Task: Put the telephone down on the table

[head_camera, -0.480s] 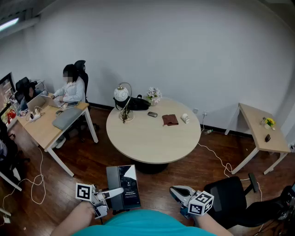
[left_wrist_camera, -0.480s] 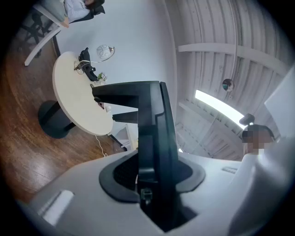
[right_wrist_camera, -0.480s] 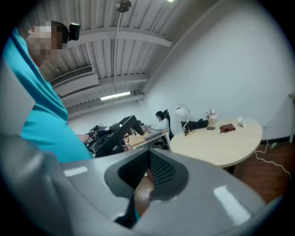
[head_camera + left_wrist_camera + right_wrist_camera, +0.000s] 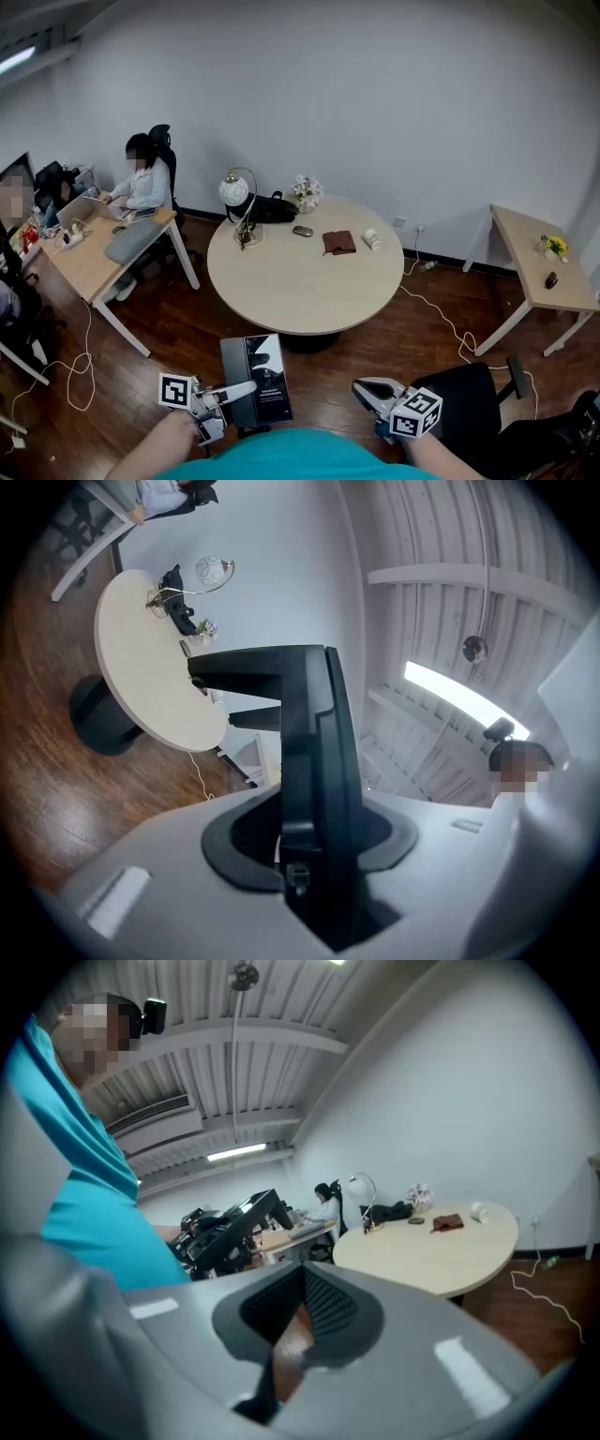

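Left gripper (image 4: 244,387) grips a flat, glossy black rectangular telephone (image 4: 265,367).

Ceiling strip lights (image 4: 459,697) light the room evenly; gripper views bend strongly, with dark corners.

Round table (image 4: 300,281) common to all views

Telephone (image 4: 255,380): black plastic, glossy face, duller dark edges. Left gripper (image 4: 239,390): smooth matt grey plastic shell, dark textured pads. Round table (image 4: 300,291): pale wood-look top, smooth, matt. Floor (image 4: 178,323): dark brown wood boards, slight sheen. Lamp (image 4: 234,192) at the tabletop's 10 o'clock: glossy white globe, thin shiny metal stem. Brown piece (image 4: 338,243) at 1 o'clock: soft, matt, cloth or leather, can't tell. Wall (image 4: 394,103): flat matt white paint
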Available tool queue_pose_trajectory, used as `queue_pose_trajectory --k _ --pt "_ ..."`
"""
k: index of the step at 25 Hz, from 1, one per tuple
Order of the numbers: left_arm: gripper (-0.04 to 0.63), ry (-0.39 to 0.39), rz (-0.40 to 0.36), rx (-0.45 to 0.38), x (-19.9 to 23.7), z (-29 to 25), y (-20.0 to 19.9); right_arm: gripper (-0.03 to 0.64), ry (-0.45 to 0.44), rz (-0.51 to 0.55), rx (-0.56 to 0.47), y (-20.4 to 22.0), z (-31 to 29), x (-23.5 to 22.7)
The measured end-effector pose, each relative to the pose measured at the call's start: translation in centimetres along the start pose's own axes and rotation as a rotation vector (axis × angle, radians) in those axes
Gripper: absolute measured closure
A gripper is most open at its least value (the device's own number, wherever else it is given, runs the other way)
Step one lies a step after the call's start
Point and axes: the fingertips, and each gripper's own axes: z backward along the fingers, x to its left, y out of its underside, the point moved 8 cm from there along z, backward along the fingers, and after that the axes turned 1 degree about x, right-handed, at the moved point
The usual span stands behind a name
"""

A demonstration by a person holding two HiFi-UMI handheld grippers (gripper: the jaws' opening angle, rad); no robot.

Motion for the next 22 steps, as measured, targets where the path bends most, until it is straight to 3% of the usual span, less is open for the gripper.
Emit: queue_pose_trajectory --k 7,16,22 --pt "0.419 0.002 0.03 0.021 2.3 -0.7 -2.6 0.615 0.007 -0.008 0.01 -1.2 -2.6 -2.6" --pt "0.419 0.023 0.011 0.065 8.0 3.0 -15.9 0.615 0.069 -0.008 -0.019 -7.1 -14.6 -5.9" --pt "0.42 -0.02 0.0 0.132 11.5 4.1 -23.6 0.615 0.121 -0.003 -0.023 -10.7 -20.7 -9.1"
